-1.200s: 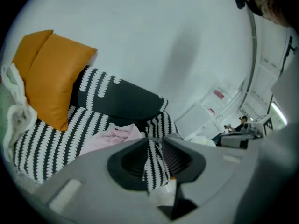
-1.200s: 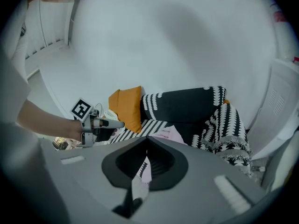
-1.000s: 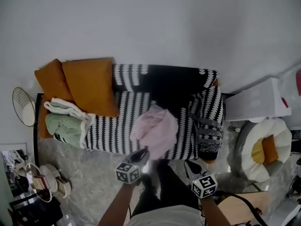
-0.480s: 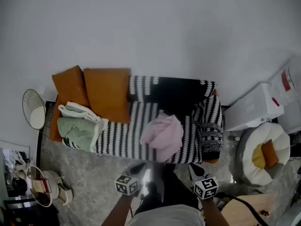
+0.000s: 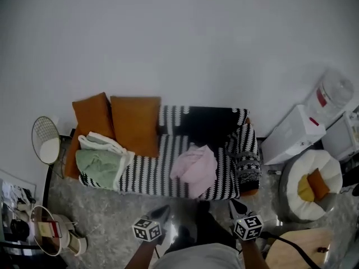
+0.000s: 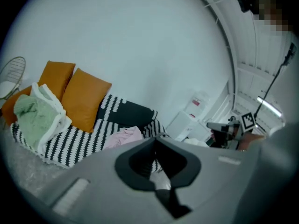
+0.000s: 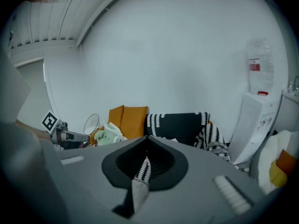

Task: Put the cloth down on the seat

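Pink cloth (image 5: 195,167) on striped seat (image 5: 147,172), farther off than before; left gripper (image 5: 161,210) just closed and right gripper (image 5: 235,206) closed, both empty, withdrawn, tilted downward.

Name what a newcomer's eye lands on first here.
The black-and-white zigzag sofa against the white wall grabs attention first, with a crumpled pink cloth lying on its seat right of centre. At its left end in the head view stand two orange cushions, a green blanket heaped in front of them.
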